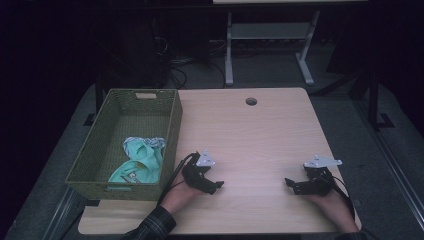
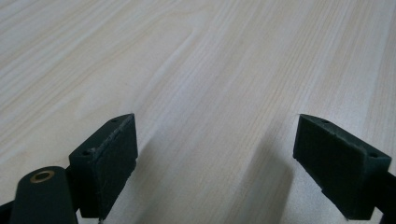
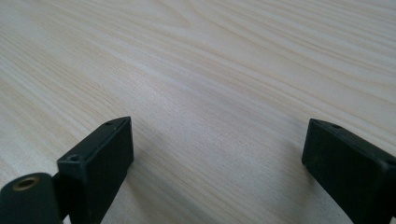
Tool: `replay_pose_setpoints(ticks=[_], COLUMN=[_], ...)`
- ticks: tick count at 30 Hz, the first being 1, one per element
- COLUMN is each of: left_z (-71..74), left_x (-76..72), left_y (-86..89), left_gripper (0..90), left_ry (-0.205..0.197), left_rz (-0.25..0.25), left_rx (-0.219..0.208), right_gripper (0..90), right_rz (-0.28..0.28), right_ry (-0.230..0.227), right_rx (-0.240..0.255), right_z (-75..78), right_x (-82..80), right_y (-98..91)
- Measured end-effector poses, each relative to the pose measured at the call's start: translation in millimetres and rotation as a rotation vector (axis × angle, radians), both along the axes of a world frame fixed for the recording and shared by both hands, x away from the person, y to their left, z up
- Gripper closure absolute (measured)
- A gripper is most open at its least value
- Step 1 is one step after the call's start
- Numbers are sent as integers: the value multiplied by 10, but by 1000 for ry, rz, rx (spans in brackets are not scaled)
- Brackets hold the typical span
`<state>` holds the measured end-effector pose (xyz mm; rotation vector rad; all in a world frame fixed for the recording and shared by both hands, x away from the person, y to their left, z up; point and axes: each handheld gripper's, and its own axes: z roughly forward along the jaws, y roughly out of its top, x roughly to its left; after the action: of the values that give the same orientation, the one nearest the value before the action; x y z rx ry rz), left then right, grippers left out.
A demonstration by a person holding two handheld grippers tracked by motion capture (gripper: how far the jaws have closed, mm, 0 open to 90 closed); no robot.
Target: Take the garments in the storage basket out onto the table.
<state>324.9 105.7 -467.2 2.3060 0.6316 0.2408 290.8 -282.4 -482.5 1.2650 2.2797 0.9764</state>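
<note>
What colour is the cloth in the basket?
Mint green with white, the cloth in the basket; best in the high view.

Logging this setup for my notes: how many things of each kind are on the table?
Grippers: 2, left gripper and right gripper, both open
Green basket: 1
Cloth bundle in the basket: 1
Total: 4

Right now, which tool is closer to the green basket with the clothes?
The left tool. It rests on the table just beside the green basket, near its right wall. The right tool lies far across the table.
</note>
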Motion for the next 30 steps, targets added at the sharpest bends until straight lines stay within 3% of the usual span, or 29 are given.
replay_pose_setpoints(ticks=[3,30], left_z=[27,170], left_x=[6,46], left_y=[9,16], left_gripper=[131,132], left_ry=[7,5], left_rz=[4,-1], left_rx=[-18,-18], right_gripper=[87,86], right_rz=[-3,-3], right_ry=[5,5], right_rx=[3,2], right_z=[1,1], right_x=[-3,-3], right_y=[3,3])
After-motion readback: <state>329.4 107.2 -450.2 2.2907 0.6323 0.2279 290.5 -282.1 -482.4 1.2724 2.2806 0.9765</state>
